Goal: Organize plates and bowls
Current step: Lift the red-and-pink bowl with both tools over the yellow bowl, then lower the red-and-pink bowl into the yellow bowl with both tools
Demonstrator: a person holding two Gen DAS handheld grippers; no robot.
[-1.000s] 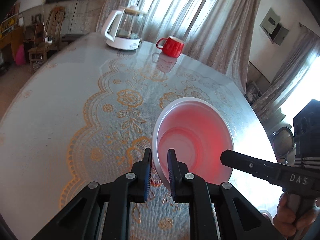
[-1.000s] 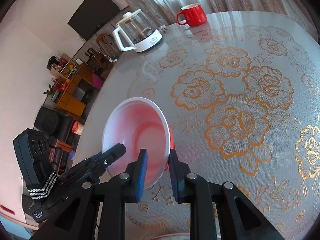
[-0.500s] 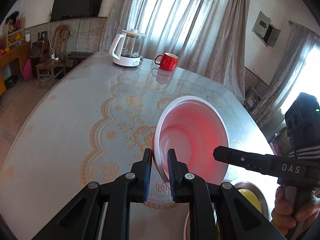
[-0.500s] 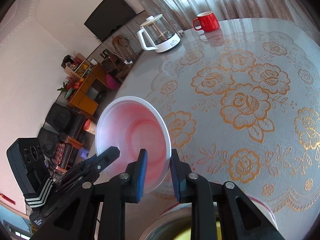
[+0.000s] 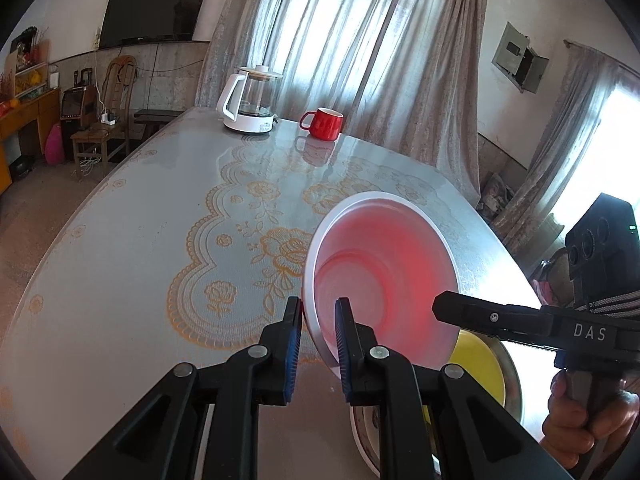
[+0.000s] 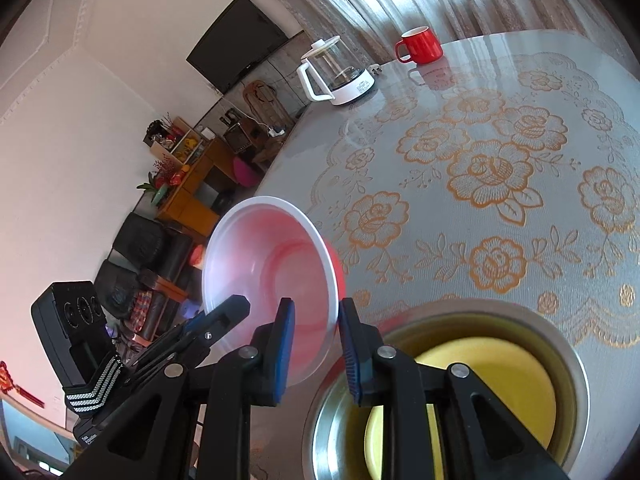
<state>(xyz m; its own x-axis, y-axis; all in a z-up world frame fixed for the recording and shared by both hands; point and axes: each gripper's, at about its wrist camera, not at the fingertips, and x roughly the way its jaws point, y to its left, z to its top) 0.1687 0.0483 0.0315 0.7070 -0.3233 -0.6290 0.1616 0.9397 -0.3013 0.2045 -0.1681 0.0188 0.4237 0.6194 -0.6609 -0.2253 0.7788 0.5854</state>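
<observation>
Translucent plastic is what both grippers are dealing with rn: a thin white bowl [image 5: 384, 276] w/ a red outside glowing pink through the wall, held up in the air, tilted. Going left to right in the left wrist view: bare grey table [image 5: 132, 240] w/ gold lace rose print on the left, then bottom centre the left gripper [image 5: 318, 344] w/ its blue ribbed pads pinching the bowl's near rim, one pad inside, one outside. Bowl fills centre-right, and the right gripper [image 6: 316, 348] pokes in from the right edge, clamped the same way on the opposite rim (clearer in the right wrist view, bottom centre). Lower right, below the bowl, sits a steel basin [image 6: 576, 364], shiny w/ a flat rim, and a glossy yellow plate or shallow bowl [image 6: 500, 392] inside it, can't tell which tbh. Imo the step is nesting the bowl into that stack. Tips: keep both hands moving together bc that rim looks flexy and could buckle or pop out of a pad; level it before lowering; centre it over the yellow one, let it touch down, only then release. Far upper centre: glass kettle [image 5: 250, 100] w/ white base, glazed red mug [image 5: 325, 123], both well clear.
</observation>
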